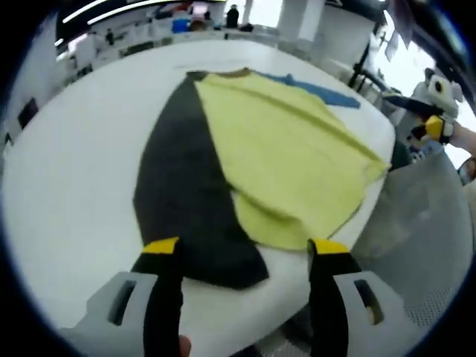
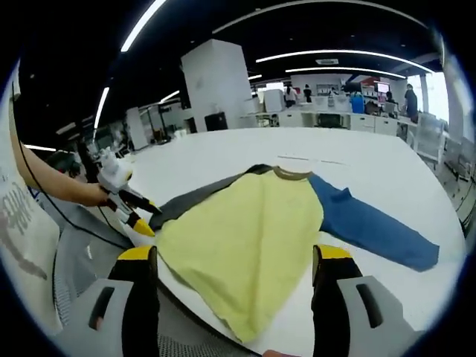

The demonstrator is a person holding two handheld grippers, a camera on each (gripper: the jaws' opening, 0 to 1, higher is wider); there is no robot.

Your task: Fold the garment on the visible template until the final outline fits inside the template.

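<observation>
White laminate forms the table (image 2: 223, 152), the broad surface on which everything you work with rests. On that table, near its front edge, lies the garment (image 2: 245, 238), a shirt spread flat with a yellow body, a brown collar (image 2: 291, 174) at its far end, a dark grey sleeve (image 1: 178, 193) along one side and a blue sleeve (image 2: 372, 223) stretched out along the other. In the left gripper view the yellow body overlaps the dark sleeve, and the hem corner nearest you reaches the table's edge. No template outline can be made out beneath the cloth. Your left gripper (image 1: 244, 249) hovers just beside the garment's dark sleeve end, its yellow-tipped black jaws spread wide apart and holding nothing. Your right gripper (image 2: 235, 256) hangs over the yellow hem, jaws likewise spread, with no cloth between them. In the right gripper view your left gripper appears at the table's left edge, held by your hand (image 2: 93, 195). Beyond the table stand a white pillar (image 2: 216, 85) and several distant people.
</observation>
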